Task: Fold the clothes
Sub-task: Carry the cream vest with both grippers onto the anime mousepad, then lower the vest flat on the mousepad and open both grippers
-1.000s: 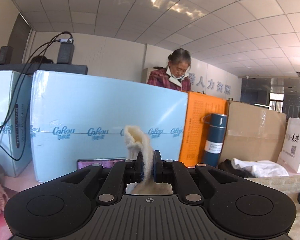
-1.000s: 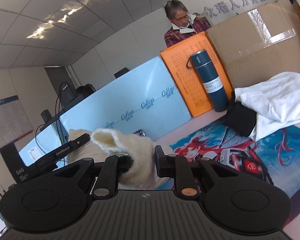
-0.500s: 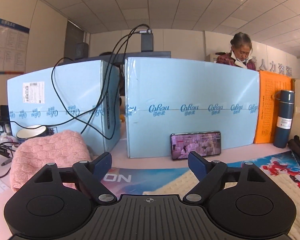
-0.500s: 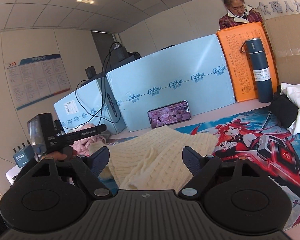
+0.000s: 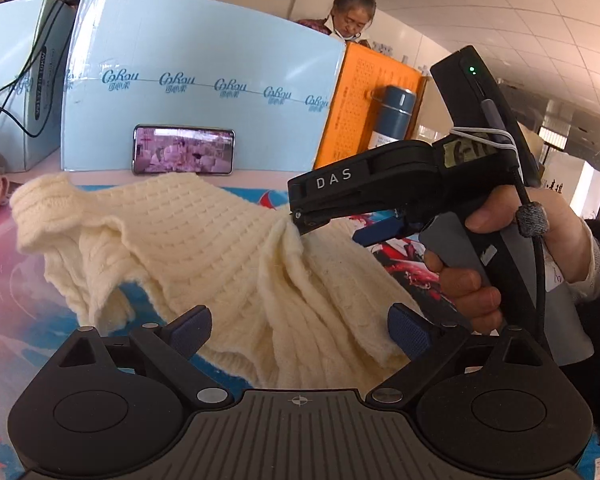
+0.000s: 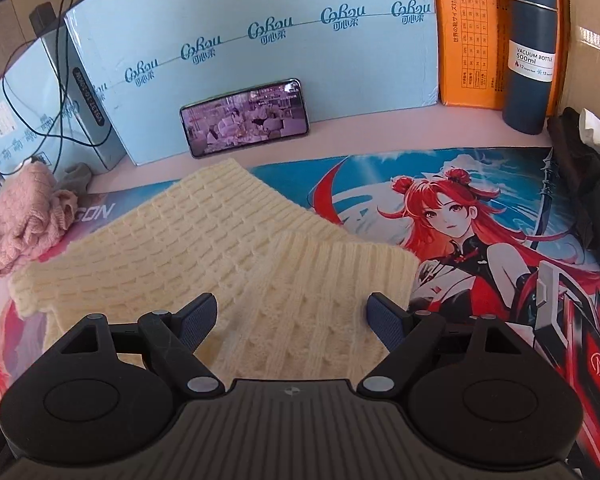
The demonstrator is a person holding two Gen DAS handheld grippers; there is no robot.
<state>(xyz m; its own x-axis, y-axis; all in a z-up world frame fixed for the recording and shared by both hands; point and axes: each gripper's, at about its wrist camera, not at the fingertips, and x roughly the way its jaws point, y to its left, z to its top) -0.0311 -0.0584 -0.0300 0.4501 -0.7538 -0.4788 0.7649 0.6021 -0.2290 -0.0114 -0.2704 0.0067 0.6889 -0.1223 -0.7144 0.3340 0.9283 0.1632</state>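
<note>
A cream knit sweater (image 5: 204, 240) lies rumpled on the printed desk mat (image 6: 460, 208); in the right wrist view the sweater (image 6: 204, 240) lies flatter, with a ribbed edge folded on top. My left gripper (image 5: 300, 332) hangs just over its near edge, jaws still opening, with cloth between the pads but not pressed by them. My right gripper (image 6: 291, 320) is open above the sweater, holding nothing. Seen from the left, the right gripper (image 5: 304, 220), held in a hand (image 5: 480, 280), has cloth bunched against its tip.
A phone (image 6: 246, 118) leans on light blue boxes (image 6: 260, 40) at the back. An orange box (image 6: 468, 40) and a dark blue vacuum bottle (image 6: 532, 48) stand back right. Pink knitwear (image 6: 24, 220) lies left, black and white clothes (image 6: 584, 184) right. A person (image 5: 352, 12) stands behind the boxes.
Both grippers were shut on the raised cream sweater a second ago; they opened, let it drop onto the mat and tipped down toward it. The right gripper came into the left view.
</note>
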